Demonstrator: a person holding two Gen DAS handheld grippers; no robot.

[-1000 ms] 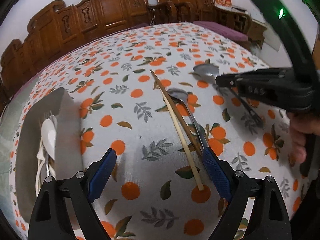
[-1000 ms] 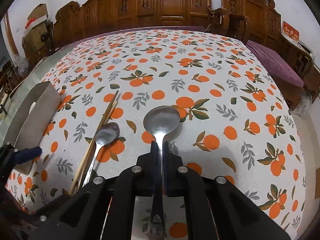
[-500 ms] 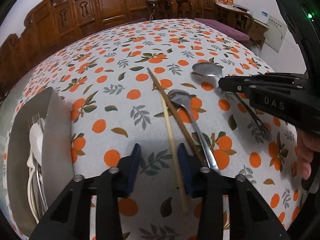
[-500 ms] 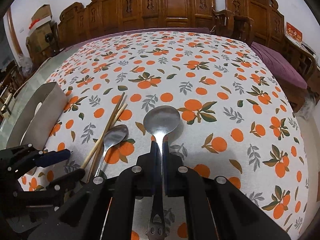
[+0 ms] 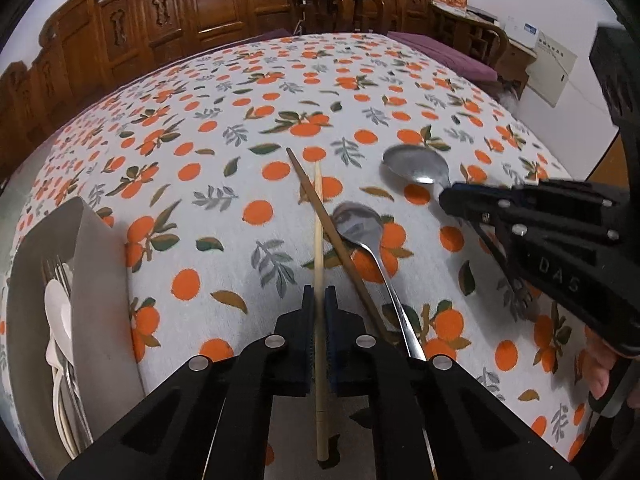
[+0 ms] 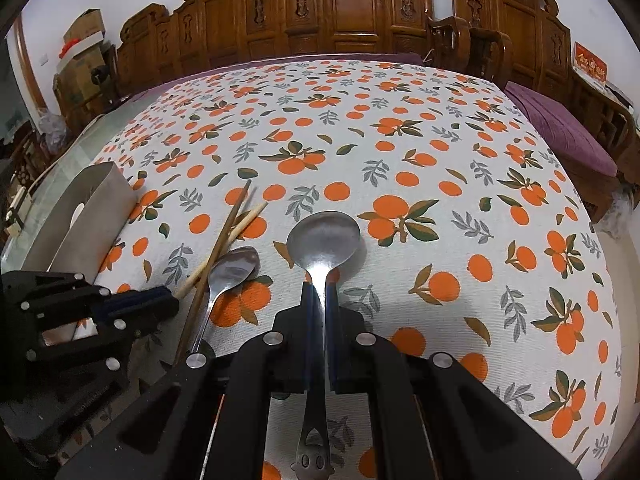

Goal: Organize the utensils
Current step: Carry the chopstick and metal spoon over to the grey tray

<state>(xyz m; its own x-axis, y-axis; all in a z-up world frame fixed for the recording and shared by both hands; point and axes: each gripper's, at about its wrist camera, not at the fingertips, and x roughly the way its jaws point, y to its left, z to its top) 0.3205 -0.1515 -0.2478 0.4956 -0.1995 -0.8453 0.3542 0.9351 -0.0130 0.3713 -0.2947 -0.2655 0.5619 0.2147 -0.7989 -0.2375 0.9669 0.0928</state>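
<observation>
My left gripper [image 5: 319, 300] is shut on a light bamboo chopstick [image 5: 318, 240] that points ahead over the orange-print tablecloth. A dark chopstick [image 5: 328, 224] and a small steel spoon [image 5: 356, 220] lie just right of it. My right gripper [image 6: 320, 292] is shut on the handle of a large steel spoon [image 6: 323, 236], bowl forward. It shows in the left wrist view [image 5: 448, 196] at right with the spoon's bowl [image 5: 414, 164]. The left gripper shows in the right wrist view [image 6: 170, 302] at left.
A grey utensil tray [image 5: 100, 272] stands at the left table edge and holds forks and a white spoon [image 5: 56, 312]; it also shows in the right wrist view [image 6: 96, 204]. Carved wooden chairs [image 6: 344, 12] ring the table's far side.
My left gripper went from wide open to shut on the light chopstick, moving forward over it. The right gripper kept its hold on the large spoon and stayed about in place.
</observation>
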